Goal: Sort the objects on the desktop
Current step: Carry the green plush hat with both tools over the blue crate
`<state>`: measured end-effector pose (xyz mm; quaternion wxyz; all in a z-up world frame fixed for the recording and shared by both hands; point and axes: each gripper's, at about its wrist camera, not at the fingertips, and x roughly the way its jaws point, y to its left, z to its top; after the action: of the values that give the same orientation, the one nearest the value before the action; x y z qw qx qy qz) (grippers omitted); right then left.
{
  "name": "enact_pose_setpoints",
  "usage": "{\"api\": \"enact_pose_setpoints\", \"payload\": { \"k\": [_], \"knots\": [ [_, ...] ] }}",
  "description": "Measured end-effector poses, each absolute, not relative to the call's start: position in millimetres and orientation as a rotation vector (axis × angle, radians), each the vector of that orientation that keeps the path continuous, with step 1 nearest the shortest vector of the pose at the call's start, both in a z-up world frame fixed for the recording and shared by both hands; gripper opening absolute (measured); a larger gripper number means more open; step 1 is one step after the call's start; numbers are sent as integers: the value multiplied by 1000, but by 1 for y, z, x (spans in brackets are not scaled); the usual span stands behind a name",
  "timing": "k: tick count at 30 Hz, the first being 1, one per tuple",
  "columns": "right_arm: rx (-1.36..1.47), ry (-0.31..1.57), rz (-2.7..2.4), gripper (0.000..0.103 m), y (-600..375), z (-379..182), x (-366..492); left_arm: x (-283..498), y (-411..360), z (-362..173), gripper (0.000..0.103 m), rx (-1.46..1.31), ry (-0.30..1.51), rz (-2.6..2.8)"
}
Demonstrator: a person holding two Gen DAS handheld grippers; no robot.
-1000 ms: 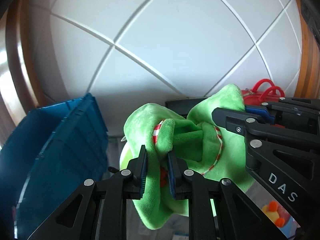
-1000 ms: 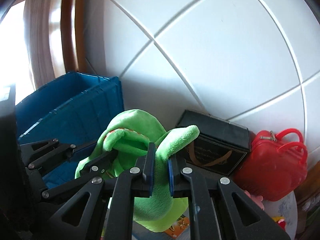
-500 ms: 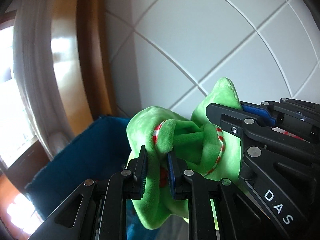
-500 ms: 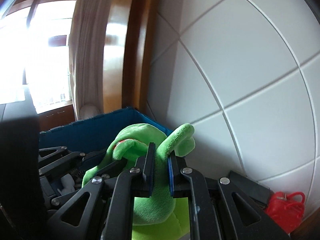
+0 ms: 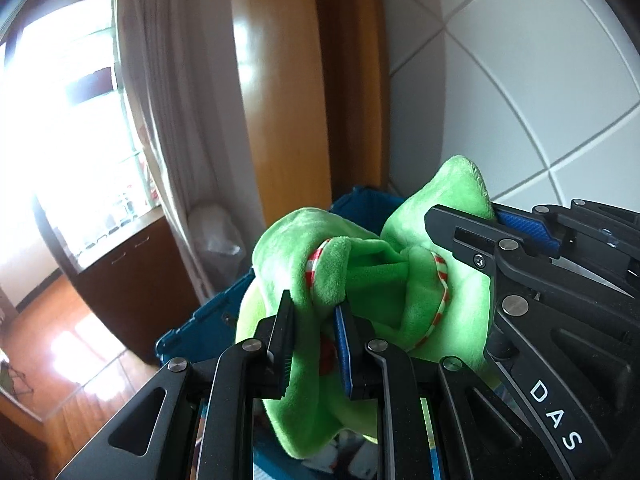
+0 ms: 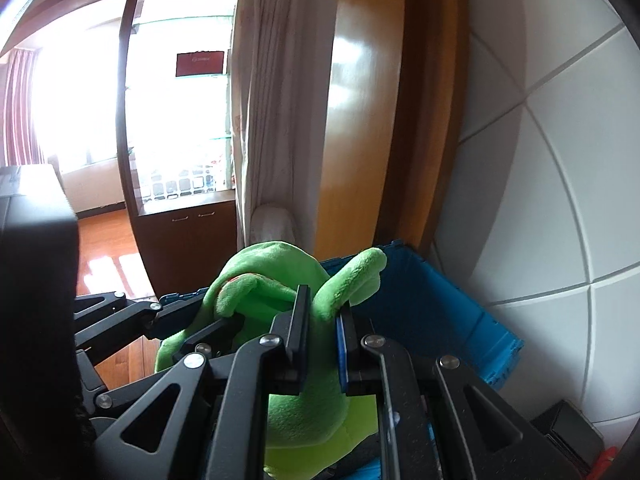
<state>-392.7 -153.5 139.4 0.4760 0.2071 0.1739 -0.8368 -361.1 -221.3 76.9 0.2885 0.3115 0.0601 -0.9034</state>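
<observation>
Both claws clamped on green plush toy (image 5: 360, 280): left claw (image 5: 312, 320), right claw (image 6: 324, 320). Toy held aloft betw. them, over blue bin (image 6: 432, 312), bin just below/ahead. Prob. drop next; bin floor mostly hidden.

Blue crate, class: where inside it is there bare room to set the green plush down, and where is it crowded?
Free: the crate's far right part, along its blue wall beneath the white tiled wall. Crowded: the near left, where both claws, left and right, grip the plush. The floor underneath is hidden.
</observation>
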Motion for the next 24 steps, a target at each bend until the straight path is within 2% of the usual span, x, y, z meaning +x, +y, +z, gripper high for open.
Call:
{"api": "enact_pose_setpoints", "payload": {
  "k": [6,15,19,22,24],
  "knots": [
    [571,466,-2003,11,-194,110,-394,-346,-239,52,18,895,218,-2366],
    [641,499,-2038,11,-202,94,-411,-361,-247,39,20,969,266,-2391],
    [690,505,-2056,11,-205,89,-422,-368,-246,34,37,981,286,-2393],
    [697,515,-2096,11,-199,86,-424,-368,-242,37,59,979,264,-2405],
    [713,506,-2106,11,-198,87,-424,-365,-239,38,61,973,246,-2412]
  ]
}}
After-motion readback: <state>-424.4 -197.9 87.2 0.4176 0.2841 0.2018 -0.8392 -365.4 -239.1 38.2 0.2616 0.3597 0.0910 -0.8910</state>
